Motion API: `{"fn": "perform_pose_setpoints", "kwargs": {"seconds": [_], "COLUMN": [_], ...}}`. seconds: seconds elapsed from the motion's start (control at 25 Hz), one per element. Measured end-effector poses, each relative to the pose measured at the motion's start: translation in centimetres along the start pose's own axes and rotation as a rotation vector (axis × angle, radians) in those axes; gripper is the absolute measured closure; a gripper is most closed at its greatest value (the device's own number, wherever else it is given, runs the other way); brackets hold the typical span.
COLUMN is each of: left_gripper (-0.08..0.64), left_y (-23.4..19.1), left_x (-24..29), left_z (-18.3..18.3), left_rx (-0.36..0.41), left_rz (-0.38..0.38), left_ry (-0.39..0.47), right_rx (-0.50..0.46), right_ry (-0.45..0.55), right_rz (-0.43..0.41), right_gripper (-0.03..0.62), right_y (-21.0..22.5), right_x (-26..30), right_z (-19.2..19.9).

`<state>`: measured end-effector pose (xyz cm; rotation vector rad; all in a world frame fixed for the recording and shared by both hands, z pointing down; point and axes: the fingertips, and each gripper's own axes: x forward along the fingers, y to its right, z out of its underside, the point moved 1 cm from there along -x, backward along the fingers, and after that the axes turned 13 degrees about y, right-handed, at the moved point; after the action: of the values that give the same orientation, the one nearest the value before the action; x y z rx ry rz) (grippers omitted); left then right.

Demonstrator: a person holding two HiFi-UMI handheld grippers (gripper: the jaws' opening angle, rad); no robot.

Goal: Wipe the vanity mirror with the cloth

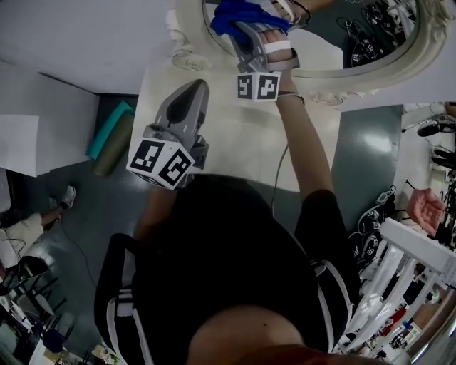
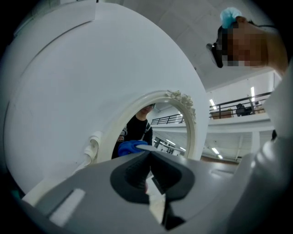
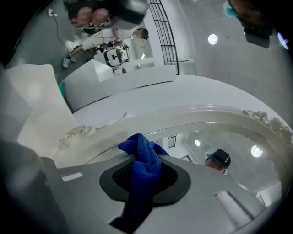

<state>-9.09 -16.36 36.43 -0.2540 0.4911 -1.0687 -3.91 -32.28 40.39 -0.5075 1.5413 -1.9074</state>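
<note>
Vanity mirror (image 1: 342,44): an oval glass in an ornate cream frame (image 1: 422,44), standing at the far edge of a white table (image 1: 242,146); the right gripper view shows ceiling lights reflected in the glass.
Cloth (image 1: 234,13): blue and bunched, up at the left part of the glass just inside the frame; whether it touches the glass cannot be told. In the right gripper view the cloth (image 3: 144,165) runs up between the jaws and spills out past their tips.
Right gripper (image 1: 246,30): reaches up to the mirror on an outstretched arm, its jaws pinching the cloth. Its marker cube (image 1: 258,87) hangs over the lower rim of the frame.
Left gripper (image 1: 199,91): hovers over the table, short of the mirror and well apart from the cloth. In its own view, the left gripper (image 2: 147,157) has its jaws pressed together with nothing between them and points toward the frame. Its marker cube (image 1: 161,162) sits nearest the person.
Floor, left of the table: a teal roll (image 1: 108,128) lies beside an olive roll (image 1: 114,148).
Right edge of the head view: an open hand (image 1: 426,208) shows palm up, away from the table.
</note>
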Motion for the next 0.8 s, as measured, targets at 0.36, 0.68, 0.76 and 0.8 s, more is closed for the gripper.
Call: {"fn": "perform_pose_setpoints", "kwargs": {"seconds": [0.36,0.68,0.76,0.8], "left_gripper": [0.549,0.549,0.549,0.549], "left_y": [-0.3,0.0,-0.2,-0.1], "left_x": [-1.3,-2.2,-2.0,-1.9], "left_z": [1.7,1.6,2.2,2.5], "left_rx": [-0.013,-0.012,-0.013,-0.015], "left_rz": [-0.009,0.003,0.012,0.019], "left_ry": [-0.031,-0.028,-0.030,-0.033], "right_rx": [0.138,0.476,0.609,0.671], "right_ry": [-0.131,-0.209,-0.196,-0.188], "right_rz": [-0.309,-0.242,-0.145,-0.097], "right_gripper": [0.540,0.540,0.540,0.540], "right_y": [-11.3,-10.5,-9.0,-8.4], "right_x": [-3.0,-8.3,-9.7,-10.4], "right_z": [4.7,5.9,5.4,5.1]}}
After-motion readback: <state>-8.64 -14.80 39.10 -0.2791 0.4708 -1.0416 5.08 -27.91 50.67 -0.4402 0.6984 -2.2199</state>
